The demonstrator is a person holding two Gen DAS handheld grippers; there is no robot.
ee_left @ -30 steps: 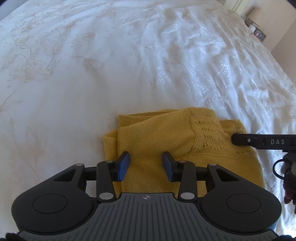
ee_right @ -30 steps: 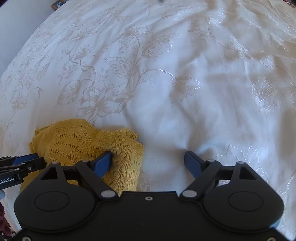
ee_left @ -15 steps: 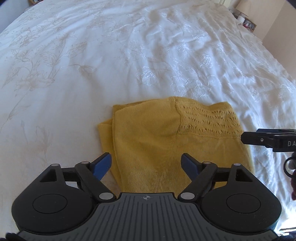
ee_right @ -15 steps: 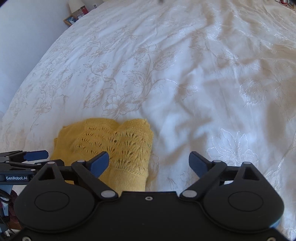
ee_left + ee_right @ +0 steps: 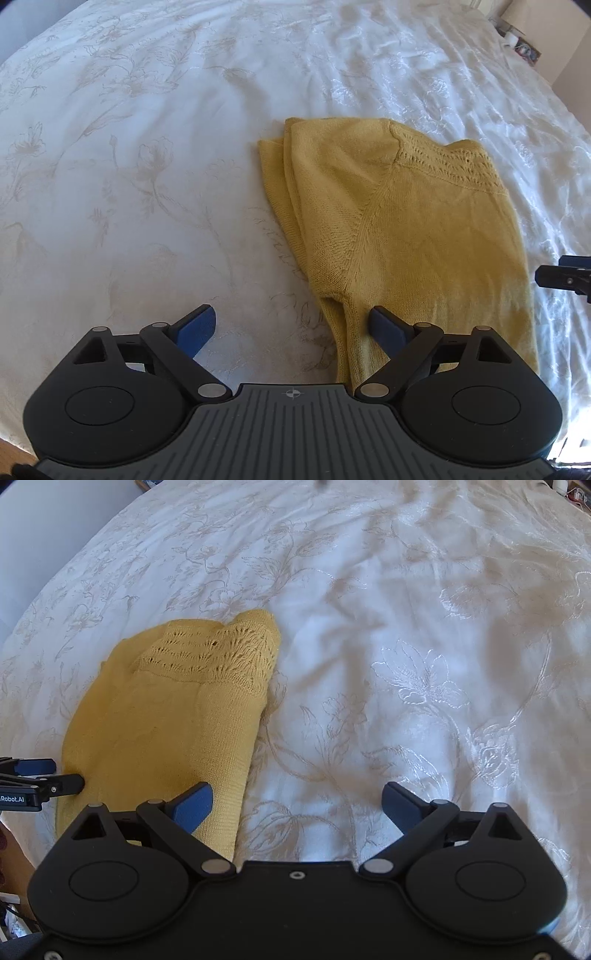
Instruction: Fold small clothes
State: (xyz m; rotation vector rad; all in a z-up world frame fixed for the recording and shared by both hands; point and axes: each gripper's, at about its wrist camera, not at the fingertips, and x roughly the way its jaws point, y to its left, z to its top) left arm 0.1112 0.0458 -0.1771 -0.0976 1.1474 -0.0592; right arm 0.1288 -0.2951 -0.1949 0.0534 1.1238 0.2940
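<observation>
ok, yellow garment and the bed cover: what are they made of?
Yellow garment: looks like matte knit yarn, with visible stitch rows and an openwork lace band; fibre unclear. Bed cover: white woven fabric, probably jacquard, with shiny floral motifs.

Two close wrist views steeply down, sharing the yellow knit point(image 5: 402, 229) on the bed point(image 5: 424, 635)

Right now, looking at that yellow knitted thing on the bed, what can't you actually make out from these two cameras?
- Yellow knitted garment: its near end is hidden behind the left gripper in the left view and behind the right gripper in the right view.
- How many layers are folded under it: hidden by its top layer.
- Small items beyond the bedspread: too small, cut by the edge.
- Both grippers' fingers are opening, with nothing gripped.
</observation>
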